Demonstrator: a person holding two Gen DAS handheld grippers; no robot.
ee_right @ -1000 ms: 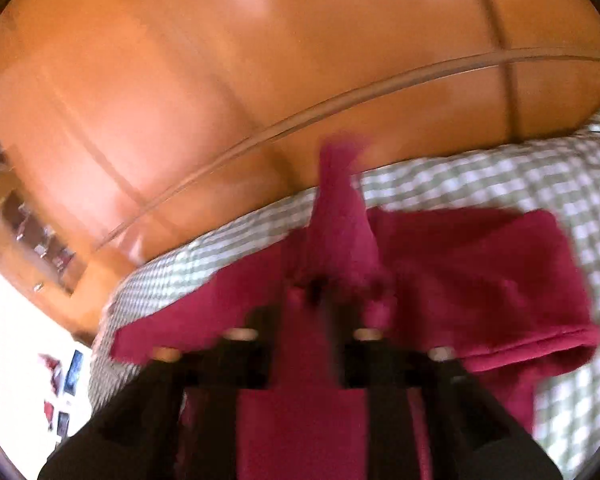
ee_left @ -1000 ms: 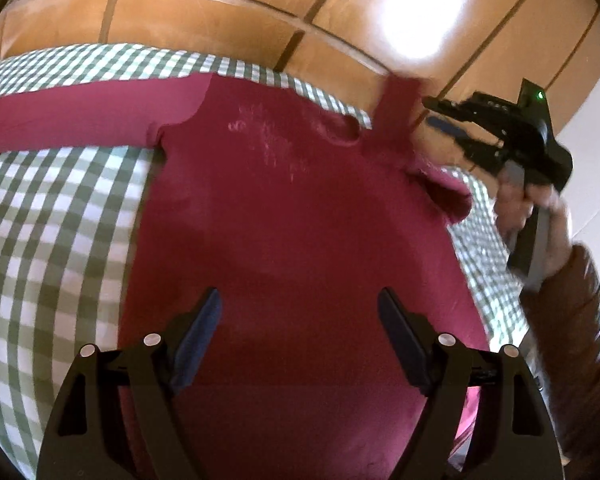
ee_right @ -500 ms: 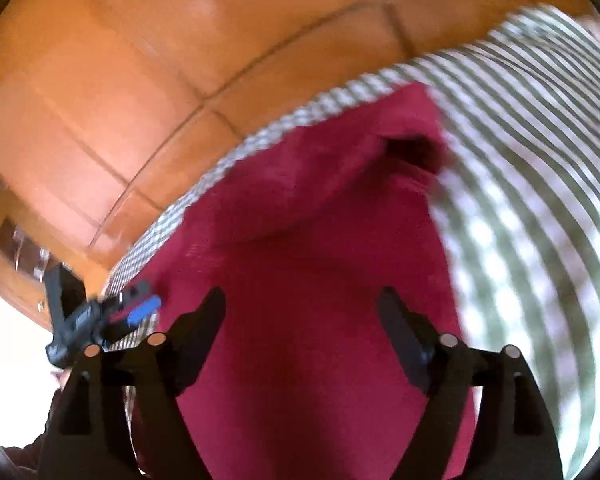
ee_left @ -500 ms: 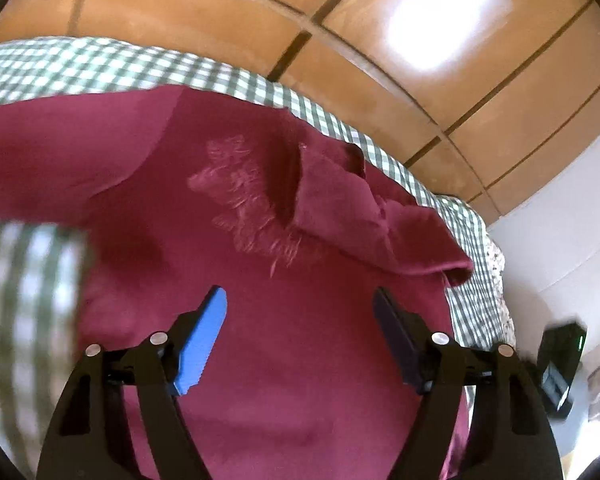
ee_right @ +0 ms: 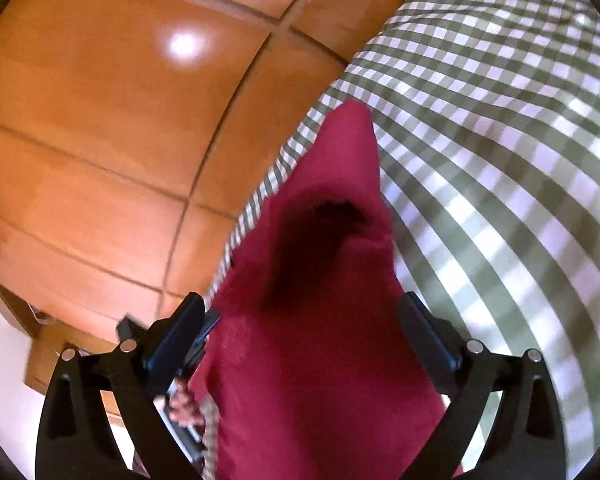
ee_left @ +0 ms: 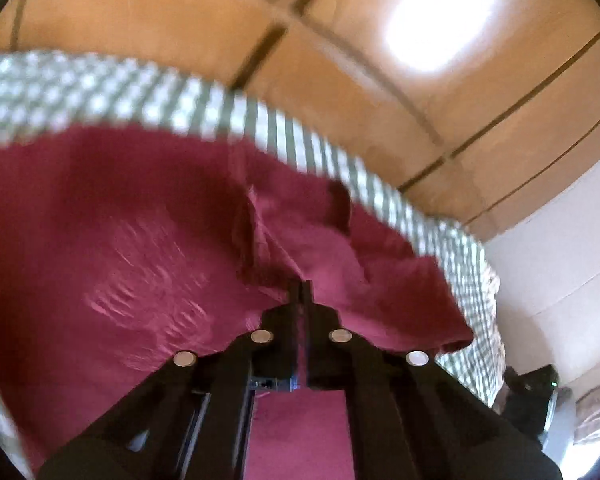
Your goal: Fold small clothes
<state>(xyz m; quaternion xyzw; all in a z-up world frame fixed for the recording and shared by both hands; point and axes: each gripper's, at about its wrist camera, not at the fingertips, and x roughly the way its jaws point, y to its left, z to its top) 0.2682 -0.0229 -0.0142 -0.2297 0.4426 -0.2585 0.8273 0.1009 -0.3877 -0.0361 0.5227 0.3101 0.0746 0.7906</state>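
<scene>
A dark red garment point(ee_left: 120, 248) lies spread on a green-and-white checked cloth point(ee_left: 100, 96). My left gripper point(ee_left: 299, 292) is shut on a folded edge of the garment near its middle right. In the right wrist view the same garment point(ee_right: 320, 340) shows as a raised fold with a dark hollow. My right gripper point(ee_right: 300, 328) is open, its jaws wide apart on either side of that fold and holding nothing. The right gripper also shows in the left wrist view point(ee_left: 532, 396) at the lower right edge.
The checked cloth point(ee_right: 500, 160) covers a soft surface that ends against a glossy orange-brown wooden panel point(ee_left: 340, 40). A white wall point(ee_left: 560, 260) stands at the right. A hand point(ee_right: 184, 404) shows behind my right gripper's left finger.
My left gripper has gone from open to shut on a fold of the garment. My right gripper let go of the garment earlier, stays open and has moved closer over the fold.
</scene>
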